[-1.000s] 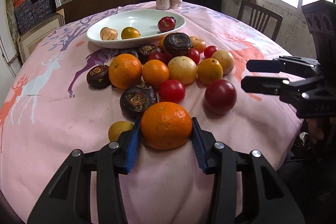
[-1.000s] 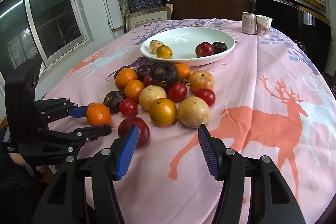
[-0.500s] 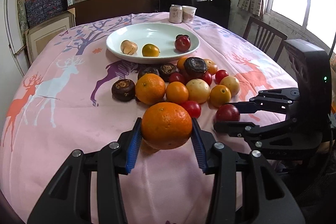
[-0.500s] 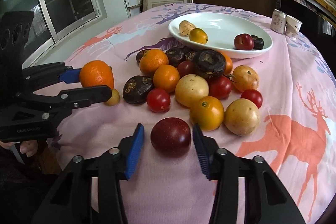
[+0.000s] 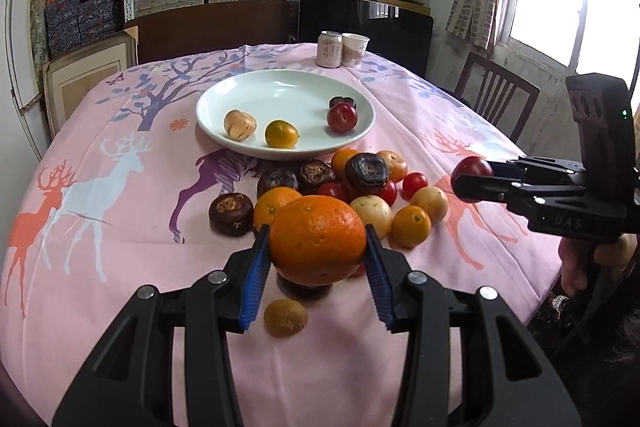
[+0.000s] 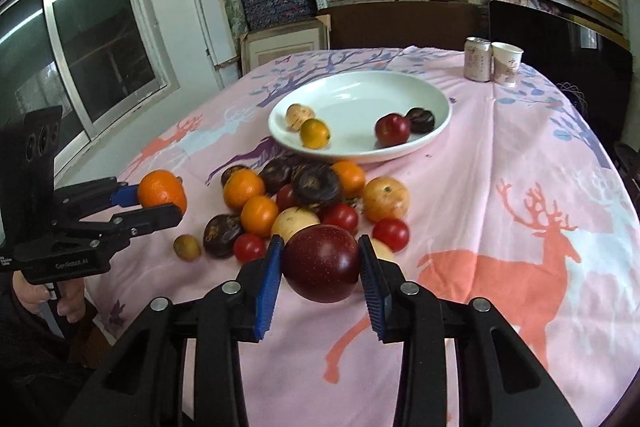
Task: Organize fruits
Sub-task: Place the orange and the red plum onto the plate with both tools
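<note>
Pink tablecloth (image 5: 120,227), left gripper (image 5: 318,259) clamping orange (image 5: 318,239), right gripper (image 6: 320,275) clamping plum (image 6: 322,263)

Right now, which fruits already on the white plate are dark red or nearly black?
Two on the white plate: the dark red plum and the almost black fruit touching it. The other two are a pale knobbly fruit and a yellow-orange one.

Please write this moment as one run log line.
left gripper: holds round orange | right gripper: holds dark red plum | white plate: four fruits
</note>
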{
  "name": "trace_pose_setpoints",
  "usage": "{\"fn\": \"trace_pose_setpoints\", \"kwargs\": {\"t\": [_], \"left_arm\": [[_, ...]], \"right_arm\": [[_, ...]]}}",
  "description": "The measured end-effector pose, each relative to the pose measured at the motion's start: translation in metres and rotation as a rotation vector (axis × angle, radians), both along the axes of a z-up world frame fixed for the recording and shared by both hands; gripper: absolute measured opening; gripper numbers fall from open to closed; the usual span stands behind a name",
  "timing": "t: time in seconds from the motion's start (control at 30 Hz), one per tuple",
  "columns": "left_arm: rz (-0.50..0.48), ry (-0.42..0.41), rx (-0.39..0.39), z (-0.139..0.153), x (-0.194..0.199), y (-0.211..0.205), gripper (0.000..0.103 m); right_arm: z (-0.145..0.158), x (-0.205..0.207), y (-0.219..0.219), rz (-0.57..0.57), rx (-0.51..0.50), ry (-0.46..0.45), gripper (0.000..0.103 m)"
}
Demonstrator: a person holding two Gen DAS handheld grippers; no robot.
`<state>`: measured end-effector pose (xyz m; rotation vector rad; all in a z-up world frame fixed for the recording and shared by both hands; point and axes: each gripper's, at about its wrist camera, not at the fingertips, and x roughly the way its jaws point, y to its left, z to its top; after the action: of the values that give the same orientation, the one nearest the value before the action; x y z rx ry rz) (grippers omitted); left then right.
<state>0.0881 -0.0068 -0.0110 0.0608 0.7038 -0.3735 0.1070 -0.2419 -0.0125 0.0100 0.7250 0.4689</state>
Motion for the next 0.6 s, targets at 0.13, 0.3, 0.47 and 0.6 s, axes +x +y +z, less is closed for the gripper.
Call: {"fn": "trace_pose_setpoints", "kwargs": {"t": [0.13, 0.3, 0.47, 0.6], "left_arm": [[0.008, -0.006, -0.001, 0.013, 0.030, -0.004, 0.044], [0.035, -0.005, -0.004, 0.031, 0.092, -0.007, 0.044], [0.072, 0.061, -0.016, 0.027, 0.171, -0.008, 0.044], [0.077, 0.105, -0.006, 0.016, 0.219, -0.017, 0.044]], "right_arm": [[0.018, 0.026, -0.006, -0.038, -0.013, -0.063, 0.038], [0.041, 0.080, -0.001, -0.071, -0.022, -0.127, 0.038], [0.041, 0.153, 0.012, -0.079, 0.003, -0.091, 0.038], [0.025, 0.196, 0.029, -0.070, 0.000, -0.048, 0.038]]}}
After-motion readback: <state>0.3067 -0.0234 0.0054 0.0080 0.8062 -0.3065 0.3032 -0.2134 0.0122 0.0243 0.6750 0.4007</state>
